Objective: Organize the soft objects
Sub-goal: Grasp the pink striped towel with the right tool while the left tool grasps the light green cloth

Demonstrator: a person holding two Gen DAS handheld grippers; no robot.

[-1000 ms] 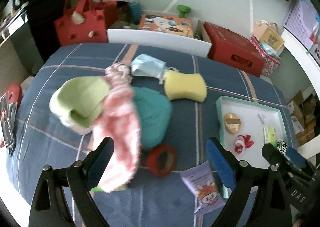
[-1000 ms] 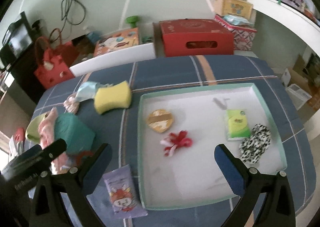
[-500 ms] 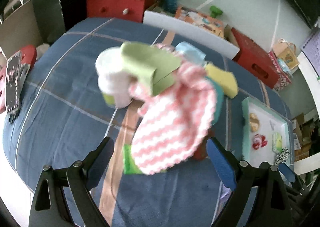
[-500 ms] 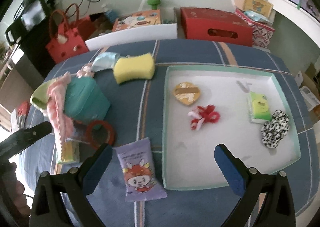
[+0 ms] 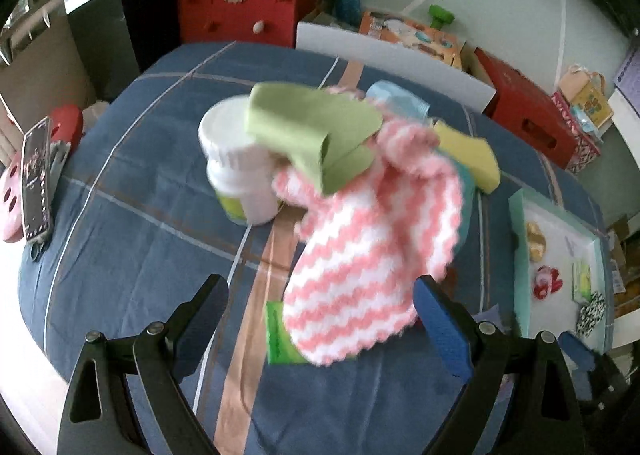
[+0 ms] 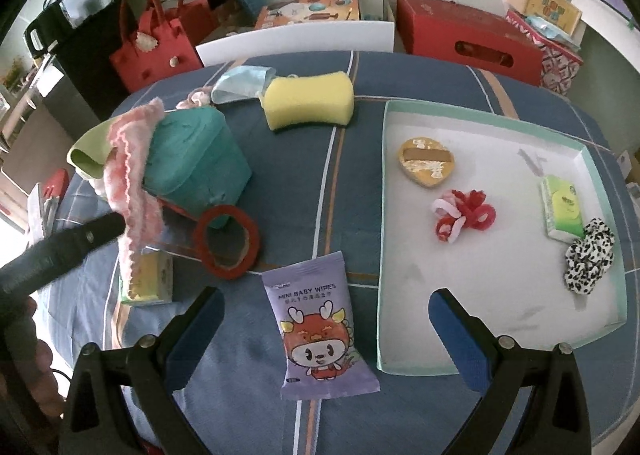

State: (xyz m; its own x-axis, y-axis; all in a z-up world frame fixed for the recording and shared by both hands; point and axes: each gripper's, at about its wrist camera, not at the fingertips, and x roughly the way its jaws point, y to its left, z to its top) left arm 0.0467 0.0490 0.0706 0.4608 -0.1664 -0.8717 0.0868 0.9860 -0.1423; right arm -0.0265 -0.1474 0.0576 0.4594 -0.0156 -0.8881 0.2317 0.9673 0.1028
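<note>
Both hand-held grippers (image 5: 320,319) (image 6: 326,325) spread apart; fluffy pink-white zigzag cloth (image 5: 372,255) draped, folded.

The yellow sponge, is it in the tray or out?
Out. The yellow sponge lies on the blue cloth, left of the tray, not touching it.

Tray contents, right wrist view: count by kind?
Inside the white tray with the mint-green rim:
Hair scrunchies: 2, one red and pink, one black-and-white spotted
Green tissue packs: 1
Tan heart-shaped pads: 1
Small grey clips: 1
Total: 5
</note>
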